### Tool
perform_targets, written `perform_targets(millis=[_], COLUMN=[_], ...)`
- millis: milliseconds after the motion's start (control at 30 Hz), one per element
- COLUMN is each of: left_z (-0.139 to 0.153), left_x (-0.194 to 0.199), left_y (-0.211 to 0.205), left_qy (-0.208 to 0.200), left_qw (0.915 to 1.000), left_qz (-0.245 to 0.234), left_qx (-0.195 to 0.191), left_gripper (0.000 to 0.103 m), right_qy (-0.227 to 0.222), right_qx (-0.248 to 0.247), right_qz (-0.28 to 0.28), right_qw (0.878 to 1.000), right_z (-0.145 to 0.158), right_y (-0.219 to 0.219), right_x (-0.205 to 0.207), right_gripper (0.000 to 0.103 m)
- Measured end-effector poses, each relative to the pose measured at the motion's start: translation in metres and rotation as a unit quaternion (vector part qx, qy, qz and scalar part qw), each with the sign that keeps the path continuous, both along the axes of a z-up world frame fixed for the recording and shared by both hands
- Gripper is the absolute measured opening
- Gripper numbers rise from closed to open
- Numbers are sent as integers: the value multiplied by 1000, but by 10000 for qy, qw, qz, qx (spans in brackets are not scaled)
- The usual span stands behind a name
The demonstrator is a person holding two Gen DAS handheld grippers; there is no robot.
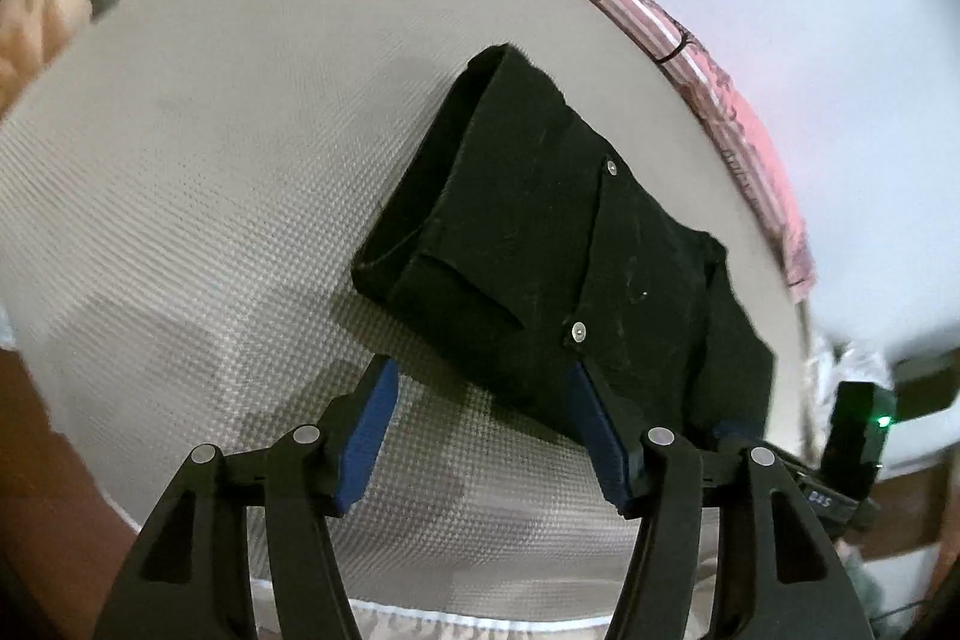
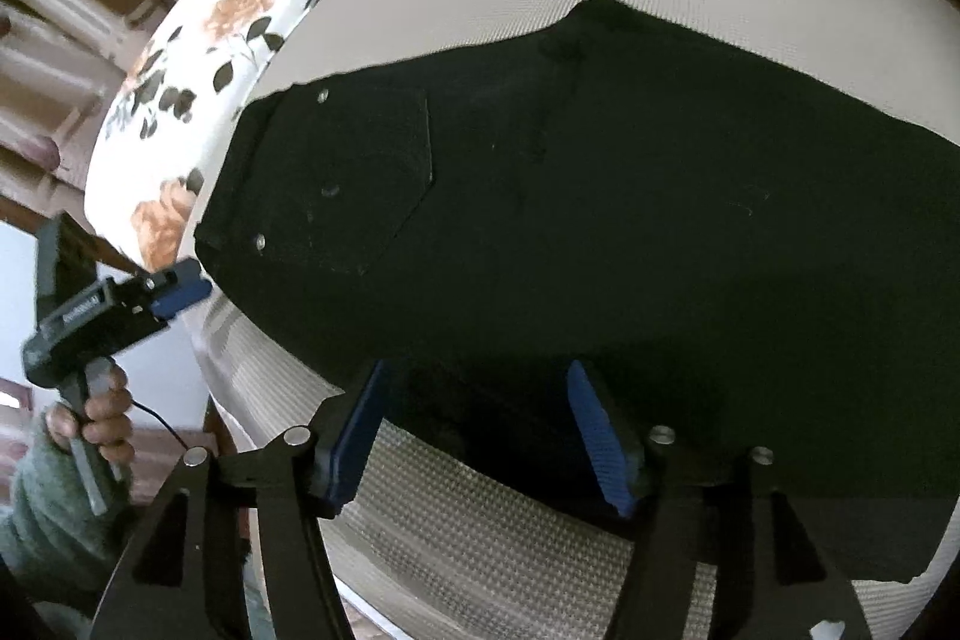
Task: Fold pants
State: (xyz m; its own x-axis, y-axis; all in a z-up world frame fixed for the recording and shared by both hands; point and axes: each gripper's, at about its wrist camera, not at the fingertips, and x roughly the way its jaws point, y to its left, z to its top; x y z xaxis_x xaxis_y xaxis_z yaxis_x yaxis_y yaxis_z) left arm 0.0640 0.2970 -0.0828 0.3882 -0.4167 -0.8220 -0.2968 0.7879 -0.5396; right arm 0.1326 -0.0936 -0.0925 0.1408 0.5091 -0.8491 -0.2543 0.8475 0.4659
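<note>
I see the black pants (image 2: 570, 220) lying folded on the pale textured mattress (image 1: 210, 220), their waist end close to its floral-print corner, the pink striped blanket (image 1: 750, 130) along the far edge. My left gripper (image 1: 480, 436) hangs with fingers apart, nothing between them, at the pants' near hem. My right gripper (image 2: 474, 430) stands parted over the near fabric edge, pads not pressing. Bare mattress lies open left of the pants.

Pants (image 2: 600, 220) cut off (right edge)
</note>
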Motion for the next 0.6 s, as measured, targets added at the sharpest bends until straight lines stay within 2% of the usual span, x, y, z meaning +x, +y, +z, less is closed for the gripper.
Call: perform_targets(millis=[67, 167, 367, 600], left_z=[-10, -22, -32, -39], left_x=[0, 3, 11, 27], left_y=[7, 17, 23, 26], left_qy=[22, 86, -185, -489], left_qw=[9995, 9983, 9974, 9955], left_qz=[59, 236, 191, 40], left_qx=[-317, -522, -665, -813], left_gripper=[60, 60, 60, 61], right_qy=[-26, -42, -20, -107], right_qx=[5, 55, 91, 28], right_qz=[-99, -294, -636, -727], right_qw=[9999, 9995, 9979, 9973], right_z=[2, 4, 7, 11], right_y=[-3, -11, -21, -16], right_x=[2, 5, 8, 6], right_gripper=[62, 62, 62, 62])
